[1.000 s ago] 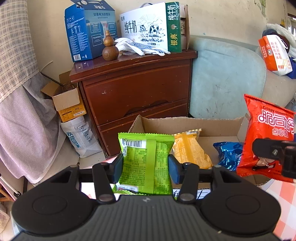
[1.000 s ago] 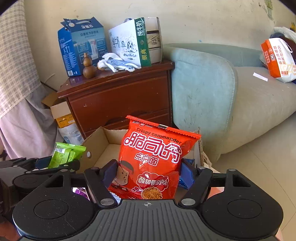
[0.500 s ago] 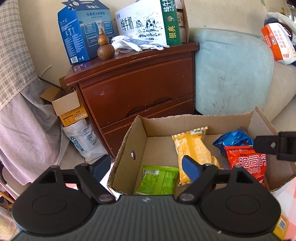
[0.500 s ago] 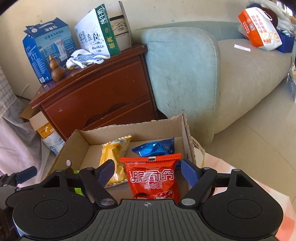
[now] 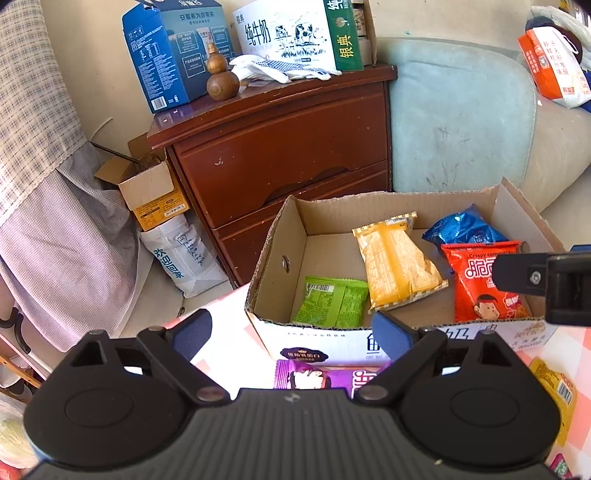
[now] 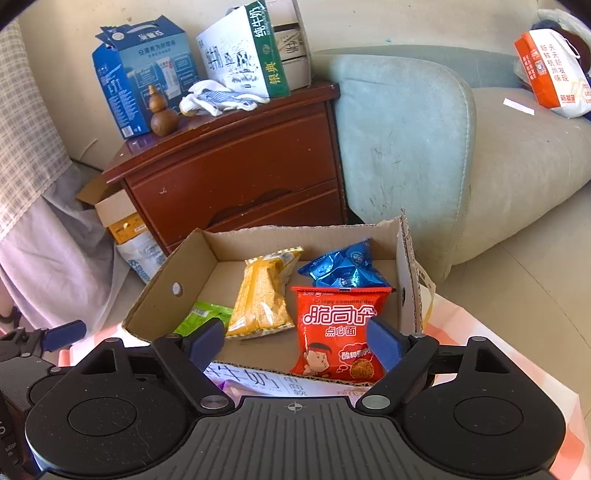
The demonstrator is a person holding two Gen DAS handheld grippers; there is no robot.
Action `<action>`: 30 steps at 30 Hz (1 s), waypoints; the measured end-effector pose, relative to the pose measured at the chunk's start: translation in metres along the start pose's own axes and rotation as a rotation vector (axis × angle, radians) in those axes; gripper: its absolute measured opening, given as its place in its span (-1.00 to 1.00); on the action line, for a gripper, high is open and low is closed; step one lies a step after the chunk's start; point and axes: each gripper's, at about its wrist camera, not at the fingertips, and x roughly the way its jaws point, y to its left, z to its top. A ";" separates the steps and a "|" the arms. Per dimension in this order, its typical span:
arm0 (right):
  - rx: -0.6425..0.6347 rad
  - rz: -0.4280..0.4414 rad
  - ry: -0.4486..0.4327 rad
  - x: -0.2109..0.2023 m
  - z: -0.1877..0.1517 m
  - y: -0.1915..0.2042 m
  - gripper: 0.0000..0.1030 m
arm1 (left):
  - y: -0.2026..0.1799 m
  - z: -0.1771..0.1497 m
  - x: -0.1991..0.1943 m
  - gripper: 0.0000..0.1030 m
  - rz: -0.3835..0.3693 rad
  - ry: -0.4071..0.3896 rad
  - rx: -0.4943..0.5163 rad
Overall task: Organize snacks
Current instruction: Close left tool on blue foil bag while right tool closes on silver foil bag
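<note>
Cardboard box (image 6: 404,258) holds red snack bag (image 6: 338,328), lengthwise front-to-back.

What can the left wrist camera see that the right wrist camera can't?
Only the left wrist view shows a purple snack packet on the table in front of the cardboard box. Only the right wrist view shows the sofa seat with a white slip of paper. Both show the box holding green, yellow, blue and red packets.

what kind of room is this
Probably a lived-in home living room: a pale green sofa, a dark wooden drawer cabinet piled with milk cartons, and a checked tablecloth under the snack box.
</note>
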 end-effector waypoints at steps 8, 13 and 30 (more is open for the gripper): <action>-0.071 0.012 0.026 -0.004 -0.012 0.012 0.71 | 0.008 -0.026 -0.009 0.83 0.026 0.050 0.025; -0.099 0.026 0.048 -0.008 -0.021 0.014 0.71 | 0.019 -0.044 -0.022 0.83 0.014 0.076 0.002; -0.155 0.065 0.153 -0.040 -0.063 -0.006 0.71 | 0.092 -0.105 -0.056 0.84 -0.019 0.130 -0.197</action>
